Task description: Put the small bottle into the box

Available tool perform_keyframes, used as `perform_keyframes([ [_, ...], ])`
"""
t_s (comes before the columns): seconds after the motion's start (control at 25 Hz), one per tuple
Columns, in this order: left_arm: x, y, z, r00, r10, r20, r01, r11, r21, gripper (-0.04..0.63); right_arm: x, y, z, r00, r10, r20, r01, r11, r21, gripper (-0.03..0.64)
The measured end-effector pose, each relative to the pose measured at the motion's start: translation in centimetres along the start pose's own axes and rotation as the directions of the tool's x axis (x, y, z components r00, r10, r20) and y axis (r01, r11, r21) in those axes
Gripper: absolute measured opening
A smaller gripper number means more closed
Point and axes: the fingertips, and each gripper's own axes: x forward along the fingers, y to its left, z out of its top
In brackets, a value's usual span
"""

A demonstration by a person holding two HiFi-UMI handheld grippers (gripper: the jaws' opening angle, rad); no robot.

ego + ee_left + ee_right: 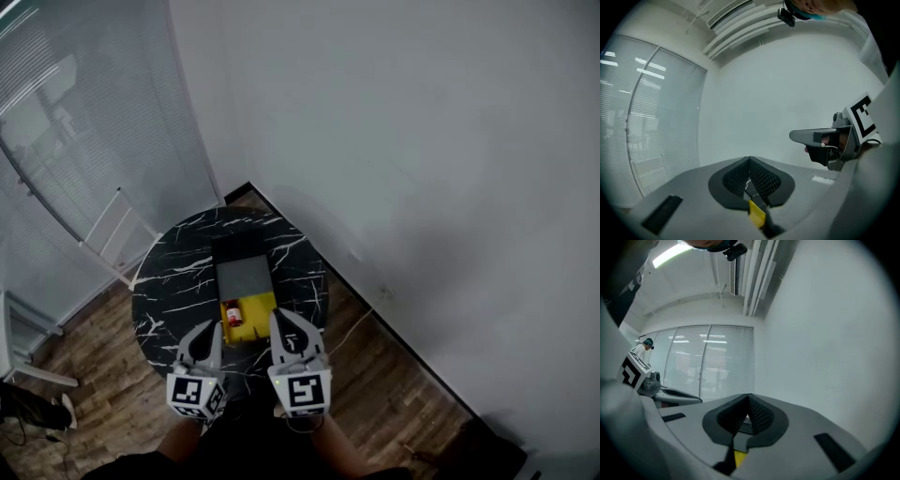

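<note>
Marble, black with white veins, is carrying everything: the round tabletop [169, 281] is holding the box [244, 278], and the small bottle [232, 312] is lying on its side on the box's yellow part, just ahead of you and between your two tools. From the head view I cannot tell whether that yellow surface is the box's floor or an opened flap, so I am judging the step as either just starting or nearly done.

You are holding both tools low at the near edge. The left tongs [210, 328] are sitting pressed together with nothing in them, and the right tongs [280, 319] are likewise closed and empty. Each one's own camera is showing only a sliver of marble and yellow past the meeting pads.

If the bottle is needing a pick, you are wanting to spread one pair first. Then you are coming down across the bottle's narrow width, not along its length, and closing gently, since a round body is likely to roll. The other tool is best kept ready to steady the box.

Counting: one small bottle, one box, one tabletop, two pairs of tongs.
</note>
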Motion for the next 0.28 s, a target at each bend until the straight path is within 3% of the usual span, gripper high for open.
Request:
perform_keyframes([
  [0.28,0.51,0.74,-0.29,1.0,0.007,-0.009,-0.007,1.0,0.005,-0.003,0.53,-0.09,-0.85,0.999,0.001,-0.036,-0.001,1.0,0.002,-0.006],
])
